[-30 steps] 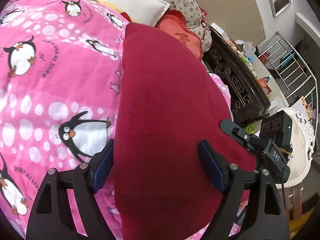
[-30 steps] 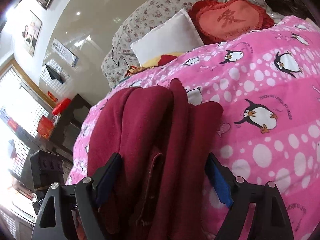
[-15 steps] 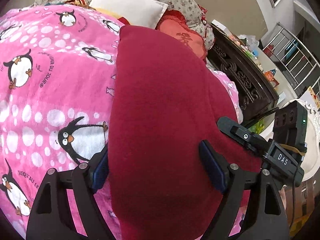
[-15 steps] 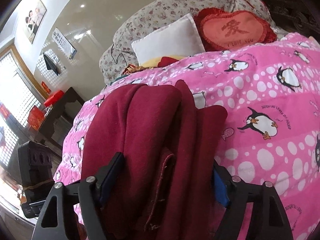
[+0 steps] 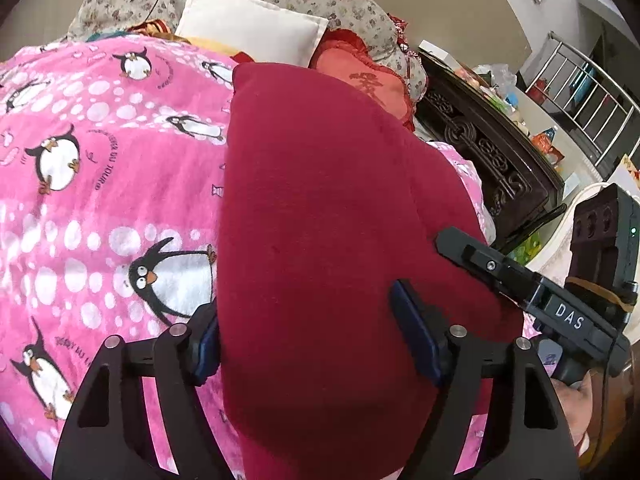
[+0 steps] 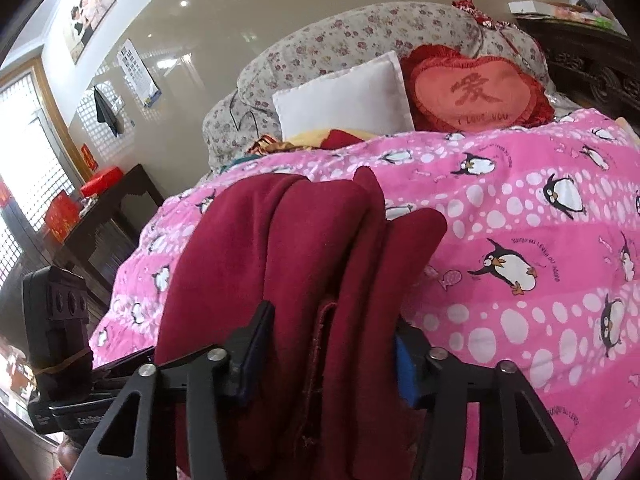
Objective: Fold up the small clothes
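A dark red garment (image 5: 320,208) lies folded lengthwise on the pink penguin blanket (image 5: 100,184). In the left wrist view my left gripper (image 5: 312,344) has its jaws wide, one on each side of the garment's near end, its left pad partly under the cloth edge. The right gripper's body (image 5: 520,284) shows at the garment's right edge. In the right wrist view the garment (image 6: 288,248) shows as several stacked folds, and my right gripper (image 6: 328,356) has closed in around its thick near end, pads touching the cloth on both sides.
A white pillow (image 6: 344,100), a red heart cushion (image 6: 476,92) and a floral pillow (image 6: 360,36) lie at the bed's head. A dark carved cabinet (image 5: 492,152) stands right of the bed. A dark side table (image 6: 108,208) stands on the other side.
Both grippers have lifted and pulled back a little, so more of the bed's head shows. The right gripper's jaws have narrowed around the garment's folded end.
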`<state>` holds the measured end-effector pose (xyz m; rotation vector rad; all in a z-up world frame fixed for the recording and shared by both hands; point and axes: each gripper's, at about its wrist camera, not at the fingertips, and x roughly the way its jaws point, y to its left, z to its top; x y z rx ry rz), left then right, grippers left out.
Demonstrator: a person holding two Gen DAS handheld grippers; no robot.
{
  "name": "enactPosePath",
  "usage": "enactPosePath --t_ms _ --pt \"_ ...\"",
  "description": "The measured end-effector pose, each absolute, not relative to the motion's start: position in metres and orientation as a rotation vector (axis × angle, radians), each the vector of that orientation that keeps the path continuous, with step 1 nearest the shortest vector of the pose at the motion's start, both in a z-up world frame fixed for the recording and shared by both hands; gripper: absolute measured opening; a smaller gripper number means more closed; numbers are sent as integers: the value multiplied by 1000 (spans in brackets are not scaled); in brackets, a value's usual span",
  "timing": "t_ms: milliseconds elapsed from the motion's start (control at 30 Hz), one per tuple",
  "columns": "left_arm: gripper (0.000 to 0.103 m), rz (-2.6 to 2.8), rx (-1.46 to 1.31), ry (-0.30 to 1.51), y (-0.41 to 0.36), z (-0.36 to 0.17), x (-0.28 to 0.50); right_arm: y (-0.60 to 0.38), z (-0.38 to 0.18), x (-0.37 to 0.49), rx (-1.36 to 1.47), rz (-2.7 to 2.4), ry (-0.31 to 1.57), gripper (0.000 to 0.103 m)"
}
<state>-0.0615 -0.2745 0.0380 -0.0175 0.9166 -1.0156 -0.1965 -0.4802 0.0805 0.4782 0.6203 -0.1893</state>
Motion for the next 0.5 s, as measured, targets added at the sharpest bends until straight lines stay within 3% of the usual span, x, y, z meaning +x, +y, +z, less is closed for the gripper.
enactPosePath --t_ms 500 --pt "73 -965 48 862 -180 67 -108 -393 97 -231 480 -16 629 45"
